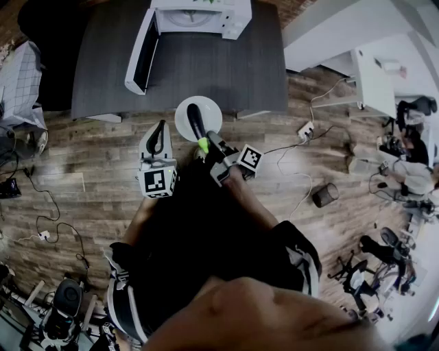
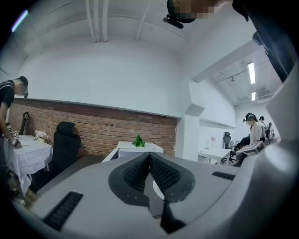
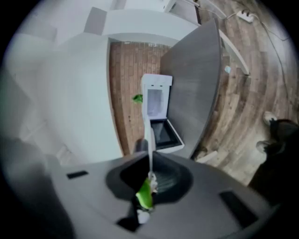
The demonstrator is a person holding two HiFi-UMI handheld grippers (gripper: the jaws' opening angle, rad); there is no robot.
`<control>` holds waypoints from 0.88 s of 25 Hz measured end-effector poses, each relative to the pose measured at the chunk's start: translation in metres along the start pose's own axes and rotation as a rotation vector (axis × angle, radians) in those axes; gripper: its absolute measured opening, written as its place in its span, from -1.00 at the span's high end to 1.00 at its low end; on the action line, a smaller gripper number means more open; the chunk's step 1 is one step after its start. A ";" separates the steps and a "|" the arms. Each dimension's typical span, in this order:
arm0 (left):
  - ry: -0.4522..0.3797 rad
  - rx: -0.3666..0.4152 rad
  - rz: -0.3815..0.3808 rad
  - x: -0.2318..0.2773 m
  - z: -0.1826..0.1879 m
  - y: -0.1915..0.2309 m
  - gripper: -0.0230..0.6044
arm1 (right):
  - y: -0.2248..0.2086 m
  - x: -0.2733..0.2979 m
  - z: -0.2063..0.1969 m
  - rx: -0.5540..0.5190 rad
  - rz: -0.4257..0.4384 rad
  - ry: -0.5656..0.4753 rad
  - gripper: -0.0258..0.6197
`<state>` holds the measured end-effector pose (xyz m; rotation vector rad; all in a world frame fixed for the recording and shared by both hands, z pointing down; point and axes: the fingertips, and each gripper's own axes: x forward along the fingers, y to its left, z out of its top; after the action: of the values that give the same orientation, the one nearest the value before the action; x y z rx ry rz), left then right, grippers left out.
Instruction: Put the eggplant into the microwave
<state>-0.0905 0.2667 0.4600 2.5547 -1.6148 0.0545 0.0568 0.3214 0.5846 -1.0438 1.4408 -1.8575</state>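
Note:
A dark eggplant (image 1: 195, 118) with a bright green stem (image 1: 203, 144) lies on a white plate (image 1: 208, 110) that hangs over the near edge of the dark table (image 1: 206, 68). My right gripper (image 1: 209, 142) is shut on the plate's near rim, right at the stem. In the right gripper view the plate (image 3: 149, 140) shows edge-on between the jaws of the right gripper (image 3: 148, 186), with the stem (image 3: 145, 194) at the pads. The white microwave (image 1: 199, 15) stands at the table's far edge, its door (image 1: 140, 53) swung open. My left gripper (image 1: 160, 129) (image 2: 149, 156) is shut on nothing, just left of the plate.
Cables and a power strip (image 1: 305, 129) lie on the wooden floor, with a dark cylinder (image 1: 325, 195) to the right. White desks (image 1: 370, 75) stand at the right. A black chair (image 2: 65, 144) and a person (image 2: 9, 112) show in the left gripper view.

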 end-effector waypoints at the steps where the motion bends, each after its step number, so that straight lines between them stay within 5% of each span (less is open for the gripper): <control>1: -0.009 0.008 -0.002 0.001 0.002 0.000 0.81 | 0.002 0.000 0.000 -0.002 0.003 0.000 0.79; 22: -0.017 -0.004 0.001 0.001 0.004 -0.002 0.81 | 0.007 0.001 0.001 0.011 0.028 -0.006 0.79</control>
<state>-0.0886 0.2666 0.4564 2.5580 -1.6204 0.0300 0.0575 0.3183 0.5780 -1.0182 1.4331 -1.8390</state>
